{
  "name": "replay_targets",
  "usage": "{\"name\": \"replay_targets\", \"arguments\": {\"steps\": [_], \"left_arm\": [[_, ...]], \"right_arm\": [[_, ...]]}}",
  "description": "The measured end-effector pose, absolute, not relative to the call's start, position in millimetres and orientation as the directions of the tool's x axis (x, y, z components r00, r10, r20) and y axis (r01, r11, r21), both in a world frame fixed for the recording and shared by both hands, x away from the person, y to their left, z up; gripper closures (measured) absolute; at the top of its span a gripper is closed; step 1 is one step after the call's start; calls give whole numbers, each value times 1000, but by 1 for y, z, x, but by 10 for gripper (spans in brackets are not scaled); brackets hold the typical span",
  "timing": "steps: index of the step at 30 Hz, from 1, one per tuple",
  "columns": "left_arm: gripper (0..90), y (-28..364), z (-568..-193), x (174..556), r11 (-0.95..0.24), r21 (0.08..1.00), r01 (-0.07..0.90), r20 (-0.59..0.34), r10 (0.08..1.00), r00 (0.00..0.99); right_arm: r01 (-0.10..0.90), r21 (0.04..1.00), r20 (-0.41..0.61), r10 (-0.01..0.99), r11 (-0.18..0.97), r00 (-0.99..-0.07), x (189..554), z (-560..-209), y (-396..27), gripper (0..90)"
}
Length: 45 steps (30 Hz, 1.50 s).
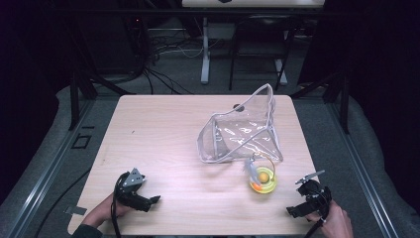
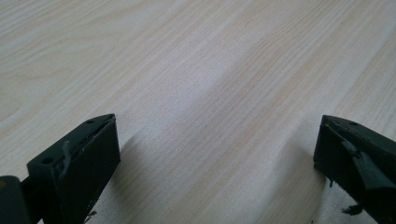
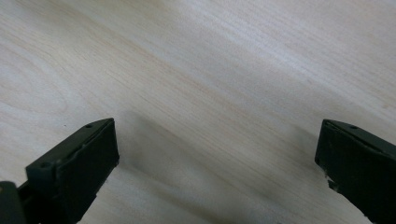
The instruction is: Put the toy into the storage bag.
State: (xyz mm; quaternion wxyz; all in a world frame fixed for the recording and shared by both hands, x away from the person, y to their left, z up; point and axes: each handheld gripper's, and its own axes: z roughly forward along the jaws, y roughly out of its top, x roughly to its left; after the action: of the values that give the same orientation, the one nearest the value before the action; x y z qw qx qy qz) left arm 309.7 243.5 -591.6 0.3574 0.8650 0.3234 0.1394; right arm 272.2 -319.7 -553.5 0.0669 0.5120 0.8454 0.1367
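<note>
A clear plastic pouch (image 1: 242, 131) stands open on the light wooden table (image 1: 163, 124), right of centre. Just in front of it lies a small yellow ring toy (image 1: 263, 180) with an orange ball inside and a pale feather-like piece. My left gripper (image 1: 151, 202) rests at the near left edge, held by a hand, jaws wide apart with nothing between them. Over bare wood, the left gripper (image 2: 217, 149) points down close to the surface. My right gripper (image 1: 293, 210) sits at the near right corner, open and holding nothing. The right gripper (image 3: 217, 149) likewise hovers low above plain wood.
Beyond the far edge of the table are desk legs (image 1: 204, 49), chair legs and loose cables (image 1: 163, 79) on a grey floor. Metal rails (image 1: 44, 168) run along both sides of the table. Bare wood lies between the two grippers.
</note>
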Motion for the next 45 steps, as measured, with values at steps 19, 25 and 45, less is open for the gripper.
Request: {"name": "replay_targets", "arguments": {"steps": [19,25,45], "left_arm": [[3,244,-592,308,-530,710,463,9,665,746],[3,244,-592,308,-528,712,464,8,667,745],[2,244,-592,307,-526,713,465,8,669,744]], "right_arm": [[856,241,15,880,457,-474,270,-546,-313,0],[857,235,27,878,458,-477,271,-544,-310,0],[841,212,32,856,498,-516,274,-531,-302,0]]}}
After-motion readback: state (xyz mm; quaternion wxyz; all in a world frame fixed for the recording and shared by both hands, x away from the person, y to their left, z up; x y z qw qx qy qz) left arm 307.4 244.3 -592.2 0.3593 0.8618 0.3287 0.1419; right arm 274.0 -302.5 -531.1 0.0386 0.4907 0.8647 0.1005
